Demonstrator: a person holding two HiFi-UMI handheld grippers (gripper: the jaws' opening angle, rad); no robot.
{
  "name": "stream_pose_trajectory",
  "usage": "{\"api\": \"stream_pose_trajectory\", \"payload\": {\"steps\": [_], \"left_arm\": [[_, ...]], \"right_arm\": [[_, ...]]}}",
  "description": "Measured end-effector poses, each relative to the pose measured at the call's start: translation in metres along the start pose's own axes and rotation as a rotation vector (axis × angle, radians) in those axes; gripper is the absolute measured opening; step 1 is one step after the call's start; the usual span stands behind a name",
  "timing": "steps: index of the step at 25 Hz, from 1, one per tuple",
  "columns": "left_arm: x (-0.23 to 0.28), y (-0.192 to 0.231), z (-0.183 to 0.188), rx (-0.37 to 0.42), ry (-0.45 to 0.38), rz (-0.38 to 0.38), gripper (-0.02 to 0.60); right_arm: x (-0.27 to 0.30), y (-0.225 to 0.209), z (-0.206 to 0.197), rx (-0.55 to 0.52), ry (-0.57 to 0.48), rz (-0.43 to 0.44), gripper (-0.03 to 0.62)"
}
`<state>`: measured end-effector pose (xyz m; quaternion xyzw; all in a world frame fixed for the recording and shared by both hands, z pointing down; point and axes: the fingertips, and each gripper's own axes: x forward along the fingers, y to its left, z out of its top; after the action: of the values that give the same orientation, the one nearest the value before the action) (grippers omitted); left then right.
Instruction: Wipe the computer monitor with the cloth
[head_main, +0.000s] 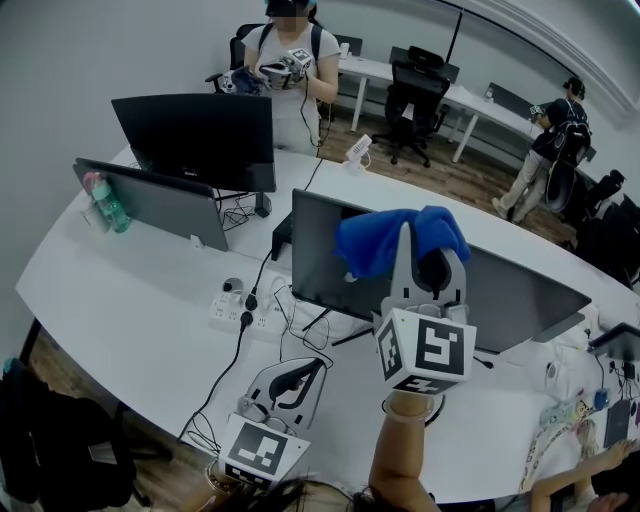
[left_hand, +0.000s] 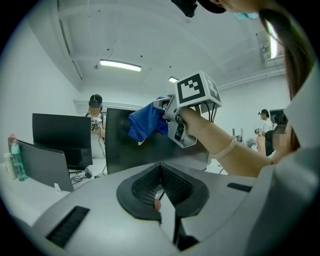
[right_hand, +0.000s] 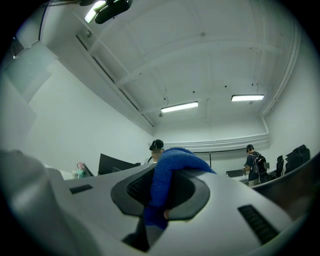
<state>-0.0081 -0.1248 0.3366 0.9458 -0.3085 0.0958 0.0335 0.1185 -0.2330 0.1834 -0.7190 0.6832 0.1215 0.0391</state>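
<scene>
- The right gripper (head_main: 425, 250) is raised over the bench (head_main: 130, 300), just off the middle of the head view toward 3 o'clock, with its marker cube toward the person.
- Its jaws are pinching the blue cloth (head_main: 375, 245). In the right gripper view the fabric is wedged between the two pads and folds over the top of them.
- The cloth bunches at the upper edge of the computer monitor (head_main: 520, 300) and hangs toward 9 o'clock from the jaws, against the dark panel near its top left corner.
- The left gripper (head_main: 298, 375) is low, at 7 o'clock from the monitor, close to the person and over the bench.
- Its jaws are pressed together with nothing between them, and they point toward the monitor.
- A white power strip (head_main: 235, 315) with black cables lies on the bench at 9 o'clock from the monitor's stand.
- Two more dark screens (head_main: 200, 140) stand at 10 o'clock, and a bottle with a pink cap (head_main: 108, 203) is beside the nearer one.
- A person holding grippers (head_main: 295, 90) stands at 12 o'clock beyond the bench.
- Another person (head_main: 555, 150) stands at 2 o'clock by a far desk.
</scene>
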Motion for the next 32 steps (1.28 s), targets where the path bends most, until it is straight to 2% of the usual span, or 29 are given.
{"api": "stream_pose_trajectory", "payload": {"steps": [7, 12, 32], "left_arm": [[0.005, -0.014, 0.001, -0.006, 0.006, -0.001, 0.009], [0.011, -0.018, 0.005, 0.025, -0.021, 0.005, 0.009], [0.022, -0.046, 0.004, 0.026, 0.0, -0.017, 0.009]], "right_arm": [[-0.006, -0.009, -0.001, -0.001, -0.001, 0.009, 0.058], [-0.009, -0.017, -0.002, 0.023, 0.005, 0.016, 0.058], [-0.025, -0.053, -0.002, 0.054, 0.008, -0.014, 0.058]]}}
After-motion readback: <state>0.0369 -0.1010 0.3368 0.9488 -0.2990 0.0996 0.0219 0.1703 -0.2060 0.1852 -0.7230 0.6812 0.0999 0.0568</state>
